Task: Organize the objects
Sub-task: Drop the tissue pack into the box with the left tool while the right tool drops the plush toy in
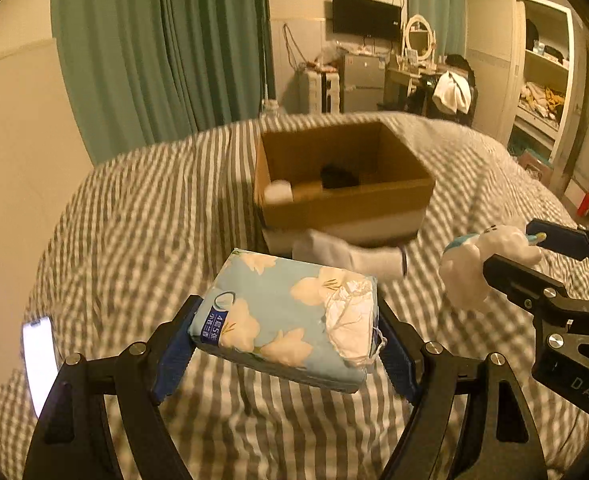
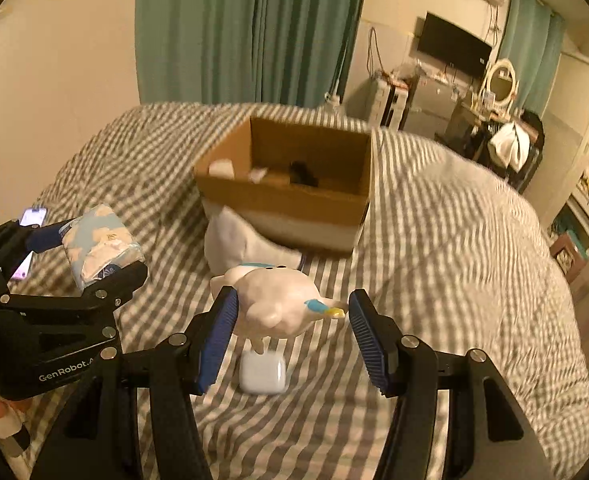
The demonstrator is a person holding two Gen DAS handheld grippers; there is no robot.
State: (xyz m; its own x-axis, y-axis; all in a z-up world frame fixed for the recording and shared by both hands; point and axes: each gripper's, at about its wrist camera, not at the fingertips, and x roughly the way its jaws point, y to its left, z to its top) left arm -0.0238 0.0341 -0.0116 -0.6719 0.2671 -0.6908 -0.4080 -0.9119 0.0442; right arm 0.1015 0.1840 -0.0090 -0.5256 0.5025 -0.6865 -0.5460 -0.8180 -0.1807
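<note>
Cardboard box blurred; a dark thing inside, too smeared to identify. White earbud case half hidden beneath the plush toy.

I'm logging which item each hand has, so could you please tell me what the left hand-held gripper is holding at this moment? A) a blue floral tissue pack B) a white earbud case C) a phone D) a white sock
A: the left hand-held gripper has its blue pads pressed against both ends of the blue floral tissue pack, lifted above the striped bedspread.
</note>
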